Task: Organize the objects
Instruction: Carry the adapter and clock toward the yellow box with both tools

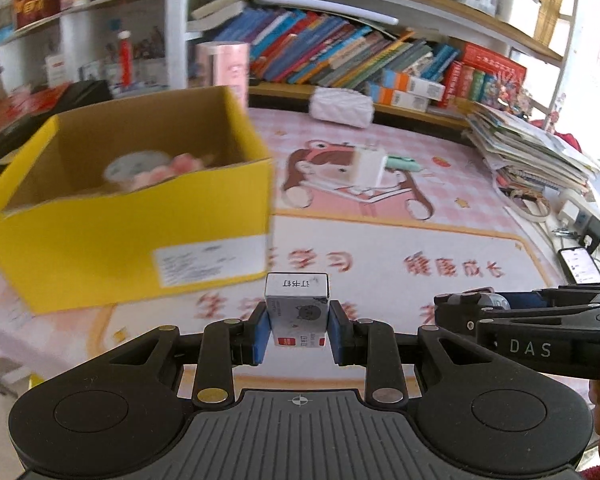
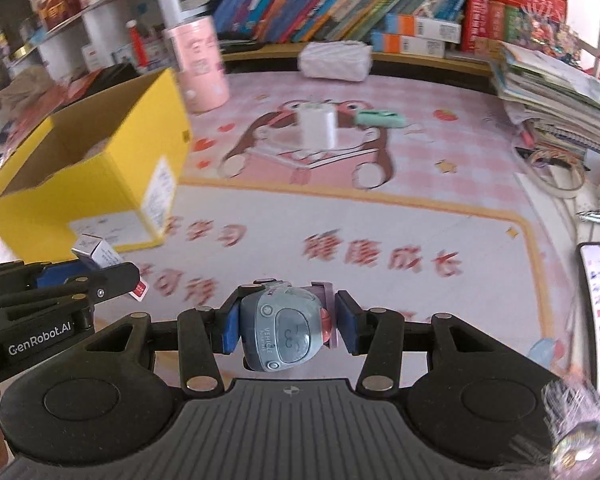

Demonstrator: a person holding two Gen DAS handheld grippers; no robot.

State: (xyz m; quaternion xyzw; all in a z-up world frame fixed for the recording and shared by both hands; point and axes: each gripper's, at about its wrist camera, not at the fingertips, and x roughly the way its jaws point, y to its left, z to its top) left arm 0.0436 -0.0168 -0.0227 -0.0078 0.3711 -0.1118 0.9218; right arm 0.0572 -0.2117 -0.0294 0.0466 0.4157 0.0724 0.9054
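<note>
The yellow box (image 1: 132, 216) sits open, left of both loads. Your right gripper (image 2: 286, 330) clamps a rounded blue toy (image 2: 284, 332) that could squirt free; your left gripper (image 1: 298, 328) pinches the staple box (image 1: 297, 308), which may clip the box's near wall.

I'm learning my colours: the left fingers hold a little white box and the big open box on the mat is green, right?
Not quite. The big open box is yellow, as the left wrist view shows. The left fingers do hold the little white box, and the big box does sit on the mat.
</note>
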